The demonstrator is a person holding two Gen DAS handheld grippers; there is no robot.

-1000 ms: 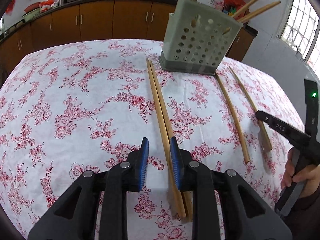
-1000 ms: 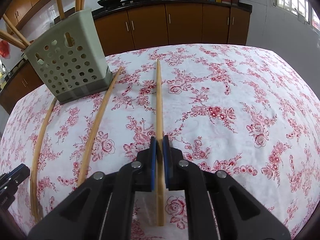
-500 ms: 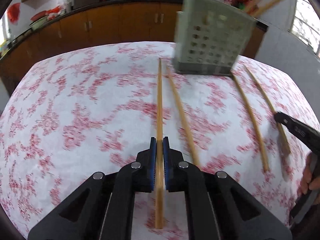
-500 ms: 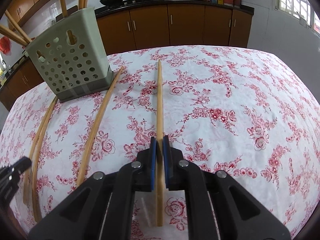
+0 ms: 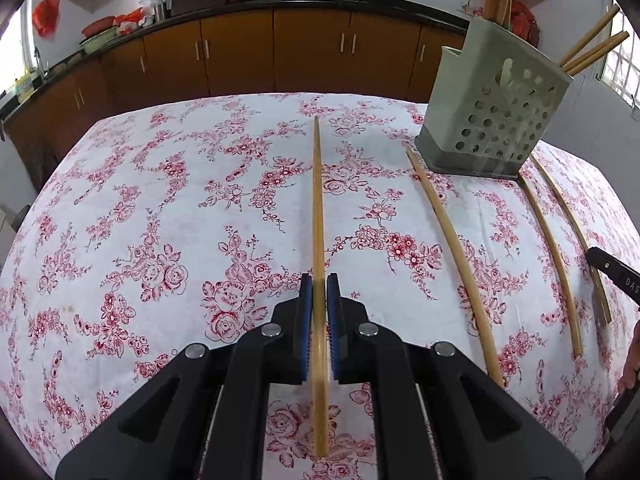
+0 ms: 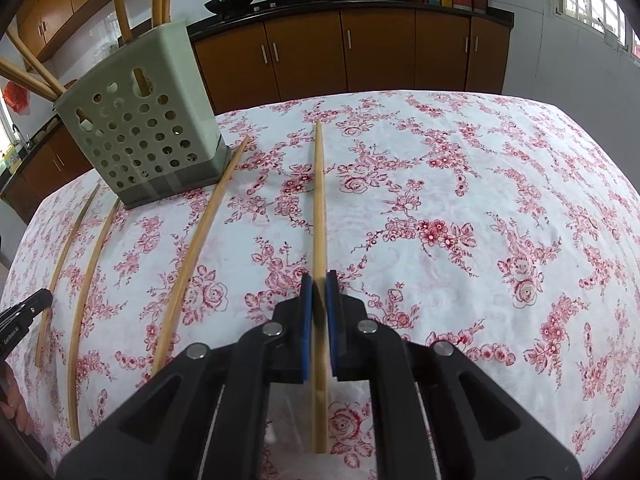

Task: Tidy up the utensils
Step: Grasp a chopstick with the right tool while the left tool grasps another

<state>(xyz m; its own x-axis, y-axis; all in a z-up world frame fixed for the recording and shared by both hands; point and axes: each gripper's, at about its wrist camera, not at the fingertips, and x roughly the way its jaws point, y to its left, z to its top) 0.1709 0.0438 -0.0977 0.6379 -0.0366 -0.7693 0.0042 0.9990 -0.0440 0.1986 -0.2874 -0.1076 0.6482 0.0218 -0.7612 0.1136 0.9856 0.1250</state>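
We held one chopstick [image 5: 318,216] in the left claw [image 5: 319,300] and another chopstick [image 6: 319,208] in the right claw [image 6: 319,300], both clamped tight. More lay on the floral surface [image 5: 160,220] beside the perforated holder [image 5: 492,120].

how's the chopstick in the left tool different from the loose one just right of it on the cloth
The held chopstick is clamped in the left tool; the loose chopstick lies free on the cloth, touched by nothing. The held chopstick points at open cloth; the loose chopstick's far tip ends beside the holder base. Both are plain light wood.
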